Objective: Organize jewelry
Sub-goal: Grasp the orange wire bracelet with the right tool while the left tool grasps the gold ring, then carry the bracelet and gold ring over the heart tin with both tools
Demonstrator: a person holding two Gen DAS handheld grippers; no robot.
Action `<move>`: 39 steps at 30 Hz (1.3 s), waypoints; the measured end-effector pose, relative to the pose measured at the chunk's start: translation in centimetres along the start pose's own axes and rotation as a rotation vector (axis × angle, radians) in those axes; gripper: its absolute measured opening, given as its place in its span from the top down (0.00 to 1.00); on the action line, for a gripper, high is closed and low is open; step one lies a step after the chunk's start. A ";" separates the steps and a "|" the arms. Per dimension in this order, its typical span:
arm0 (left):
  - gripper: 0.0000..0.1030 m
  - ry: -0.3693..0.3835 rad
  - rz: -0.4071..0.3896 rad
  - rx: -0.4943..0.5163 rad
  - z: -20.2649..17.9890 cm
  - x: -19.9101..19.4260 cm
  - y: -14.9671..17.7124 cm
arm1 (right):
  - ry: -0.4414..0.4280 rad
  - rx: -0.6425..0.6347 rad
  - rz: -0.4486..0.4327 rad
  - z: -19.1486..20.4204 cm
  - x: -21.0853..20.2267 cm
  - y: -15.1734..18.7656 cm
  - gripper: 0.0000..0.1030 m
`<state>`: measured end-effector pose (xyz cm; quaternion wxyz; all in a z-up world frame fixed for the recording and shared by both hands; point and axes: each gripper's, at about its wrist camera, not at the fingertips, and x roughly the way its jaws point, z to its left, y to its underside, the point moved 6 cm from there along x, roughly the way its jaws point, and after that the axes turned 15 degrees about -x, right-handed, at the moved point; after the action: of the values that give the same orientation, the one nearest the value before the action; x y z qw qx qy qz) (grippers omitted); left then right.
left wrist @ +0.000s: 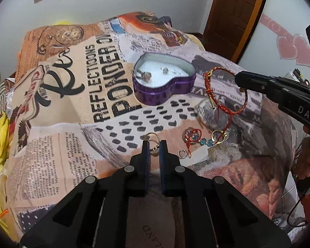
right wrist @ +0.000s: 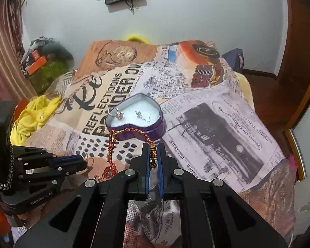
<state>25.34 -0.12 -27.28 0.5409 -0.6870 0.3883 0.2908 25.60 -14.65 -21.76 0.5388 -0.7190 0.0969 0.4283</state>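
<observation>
Left gripper [left wrist: 154, 147] clamped on gold ring [left wrist: 155, 149], near side of purple heart tin [left wrist: 165, 88]. Right gripper [right wrist: 154, 152] clamped on red braided bracelet [right wrist: 132, 133], lifted just before tin. Tin holds silver ring [right wrist: 119, 114] and earring [right wrist: 138, 114] on white lining. Blanket [left wrist: 76, 107] reads "REFLECTIONS", "PONDER".

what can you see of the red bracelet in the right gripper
The red bracelet is a braided red-and-gold cord loop with small gold beads, a knotted section and a thin cord tail hanging down. It hangs in the air above the printed blanket, just in front of the purple heart tin, not in it. The right gripper is shut on its beaded part; nothing else clearly touches it.
</observation>
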 end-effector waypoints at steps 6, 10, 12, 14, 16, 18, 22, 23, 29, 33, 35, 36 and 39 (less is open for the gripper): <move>0.93 0.008 -0.055 -0.005 -0.4 -2.1 -1.4 | 0.016 0.003 -0.038 -0.5 -1.4 -1.1 0.94; 0.93 0.014 -0.088 -0.005 -0.9 -3.3 -2.5 | 0.029 0.002 -0.068 -0.7 -2.6 -1.8 0.94; 0.93 0.019 -0.106 -0.003 -1.2 -3.9 -3.1 | 0.034 0.001 -0.081 -0.9 -3.1 -2.2 0.94; 0.93 0.022 -0.120 -0.002 -1.4 -4.3 -3.5 | 0.037 0.001 -0.094 -1.0 -3.5 -2.6 0.94; 0.93 0.027 -0.137 0.000 -1.7 -4.8 -4.0 | 0.042 -0.002 -0.107 -1.1 -3.9 -2.9 0.94; 0.93 0.032 -0.151 0.002 -1.9 -5.1 -4.6 | 0.046 -0.006 -0.121 -1.1 -4.3 -3.4 0.94; 0.93 0.037 -0.172 0.006 -2.4 -5.5 -5.7 | 0.053 -0.015 -0.144 -1.1 -4.6 -4.2 0.94; 0.93 0.040 -0.177 0.007 -2.5 -5.5 -5.9 | 0.053 -0.015 -0.147 -1.2 -4.6 -4.4 0.94; 0.93 0.050 -0.192 0.019 -3.1 -5.4 -7.3 | 0.052 -0.017 -0.151 -1.4 -3.9 -5.0 0.94; 0.93 0.049 -0.192 0.024 -3.3 -4.8 -8.0 | 0.045 -0.013 -0.147 -1.7 -2.9 -5.3 0.94; 0.93 0.048 -0.190 0.026 -3.4 -4.4 -8.3 | 0.040 -0.009 -0.140 -1.8 -2.2 -5.4 0.94; 0.93 0.048 -0.188 0.027 -3.3 -4.1 -8.5 | 0.037 -0.008 -0.136 -1.9 -1.9 -5.4 0.94; 0.93 0.049 -0.177 0.022 -3.2 -3.3 -8.9 | 0.032 -0.006 -0.123 -2.1 -0.9 -5.6 0.94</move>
<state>31.06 -1.47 -19.25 0.5625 -0.7195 0.3424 0.2207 29.51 -14.54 -17.18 0.5603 -0.7319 0.0600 0.3832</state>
